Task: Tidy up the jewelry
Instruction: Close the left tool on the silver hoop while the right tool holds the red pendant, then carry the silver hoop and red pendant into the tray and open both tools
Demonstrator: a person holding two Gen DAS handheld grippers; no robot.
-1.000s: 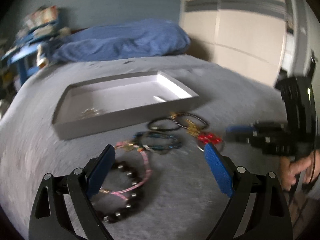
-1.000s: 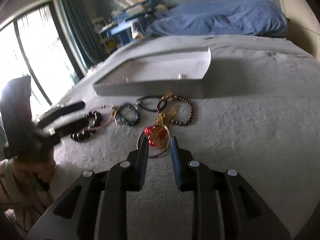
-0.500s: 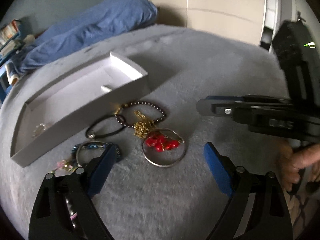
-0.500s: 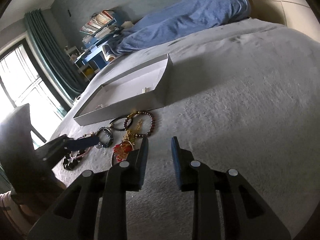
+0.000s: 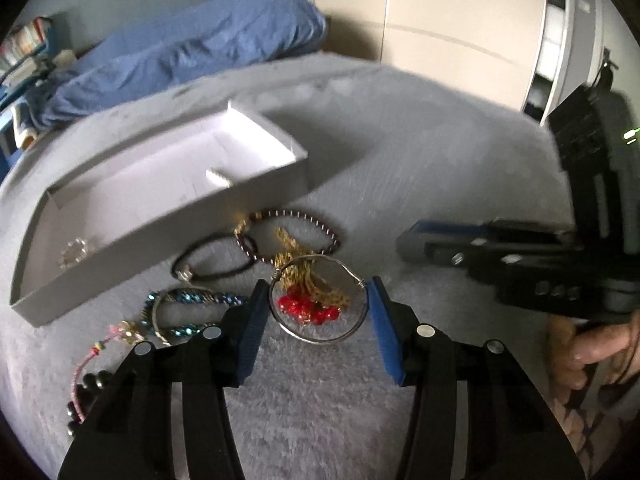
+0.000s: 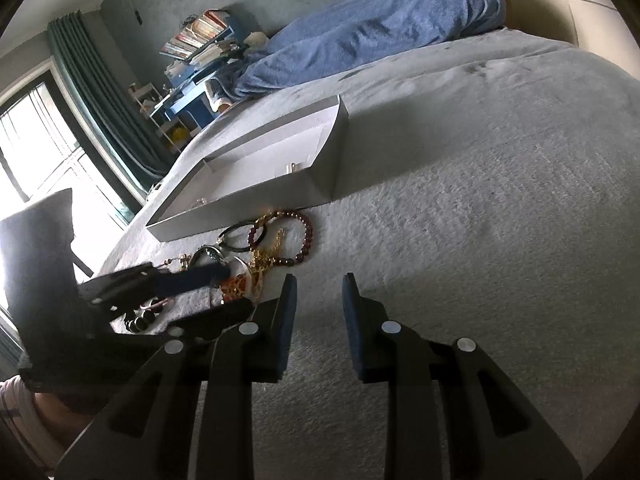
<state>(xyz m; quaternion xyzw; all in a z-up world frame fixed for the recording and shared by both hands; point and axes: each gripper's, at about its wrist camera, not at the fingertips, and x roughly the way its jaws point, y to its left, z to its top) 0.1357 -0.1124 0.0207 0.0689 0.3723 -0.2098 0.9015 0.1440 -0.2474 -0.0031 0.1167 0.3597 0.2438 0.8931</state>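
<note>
My left gripper [image 5: 316, 320] is open with its blue pads on either side of a silver bangle with red beads and a gold chain [image 5: 318, 300] on the grey bed cover. Behind it lie a dark red bead bracelet [image 5: 296, 216], a black cord bracelet [image 5: 212, 256], a teal bead bracelet [image 5: 188, 312] and a pink cord with dark beads [image 5: 86, 384]. The white tray [image 5: 168, 228] holds a pale bead ring [image 5: 74, 250]. My right gripper [image 6: 318, 304] is a little open and empty, to the right of the jewelry, also showing in the left wrist view [image 5: 424, 242].
A blue duvet [image 5: 180, 56] lies at the head of the bed. A cream wardrobe [image 5: 440, 28] stands beyond the bed on the right. A blue desk with books [image 6: 200, 56] and a curtained window [image 6: 36, 140] are on the left.
My left gripper swung right from the pink and dark bead bracelets, moved in, and now straddles the silver bangle. My right gripper pulled back to the right, away from the bangle.
</note>
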